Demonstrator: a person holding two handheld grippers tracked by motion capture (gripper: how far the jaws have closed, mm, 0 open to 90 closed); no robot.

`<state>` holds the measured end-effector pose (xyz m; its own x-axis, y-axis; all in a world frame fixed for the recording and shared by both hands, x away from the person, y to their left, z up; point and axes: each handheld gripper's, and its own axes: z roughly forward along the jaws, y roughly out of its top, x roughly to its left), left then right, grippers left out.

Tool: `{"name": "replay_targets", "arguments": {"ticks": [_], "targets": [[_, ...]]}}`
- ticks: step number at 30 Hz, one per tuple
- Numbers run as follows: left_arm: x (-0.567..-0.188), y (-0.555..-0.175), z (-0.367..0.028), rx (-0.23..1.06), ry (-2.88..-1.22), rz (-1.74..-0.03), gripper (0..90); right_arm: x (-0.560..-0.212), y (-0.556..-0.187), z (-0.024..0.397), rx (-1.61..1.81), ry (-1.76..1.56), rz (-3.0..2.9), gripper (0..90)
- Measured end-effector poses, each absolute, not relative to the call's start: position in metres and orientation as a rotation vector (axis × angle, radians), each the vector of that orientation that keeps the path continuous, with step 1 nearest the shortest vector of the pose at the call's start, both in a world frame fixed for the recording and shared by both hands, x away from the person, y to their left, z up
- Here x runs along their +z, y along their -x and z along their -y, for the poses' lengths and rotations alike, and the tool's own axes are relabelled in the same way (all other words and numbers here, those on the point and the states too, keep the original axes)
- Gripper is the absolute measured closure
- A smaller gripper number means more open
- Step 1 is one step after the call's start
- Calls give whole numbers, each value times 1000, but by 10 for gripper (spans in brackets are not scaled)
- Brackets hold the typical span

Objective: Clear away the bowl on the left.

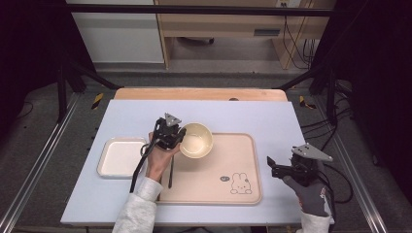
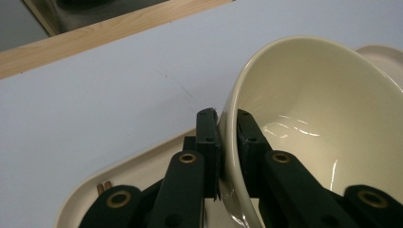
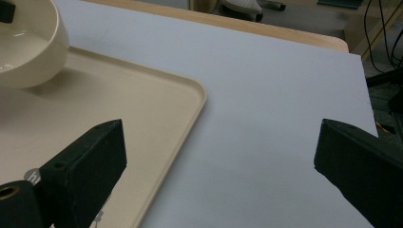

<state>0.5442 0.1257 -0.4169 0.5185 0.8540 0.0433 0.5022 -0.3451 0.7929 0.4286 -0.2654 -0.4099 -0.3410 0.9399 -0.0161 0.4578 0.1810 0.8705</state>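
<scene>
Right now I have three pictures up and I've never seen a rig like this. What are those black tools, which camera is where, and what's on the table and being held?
There is no robot arm here: a person holds a hand tool with two black jaws in each hand. The wide picture comes from a camera fixed above the table; the two close-ups come from cameras riding on each tool, looking along its jaws.

On the pale blue table lies a beige tray with a rabbit drawing, and to its left a white square dish. A pair of dark chopsticks lies on the tray's left side.

The left gripper is shut on the rim of a cream bowl, one jaw inside and one outside, with the bowl tilted. The right gripper is open and holds nothing, beside the tray's right edge.
</scene>
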Motion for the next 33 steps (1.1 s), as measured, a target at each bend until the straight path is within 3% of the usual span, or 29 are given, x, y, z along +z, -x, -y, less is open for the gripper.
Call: {"name": "replay_targets", "arguments": {"ticks": [33], "targets": [[-446, -572, -132, 527, -2061, -1212, 805, -409, -428, 267, 1093, -1313, -1880, 36]]}}
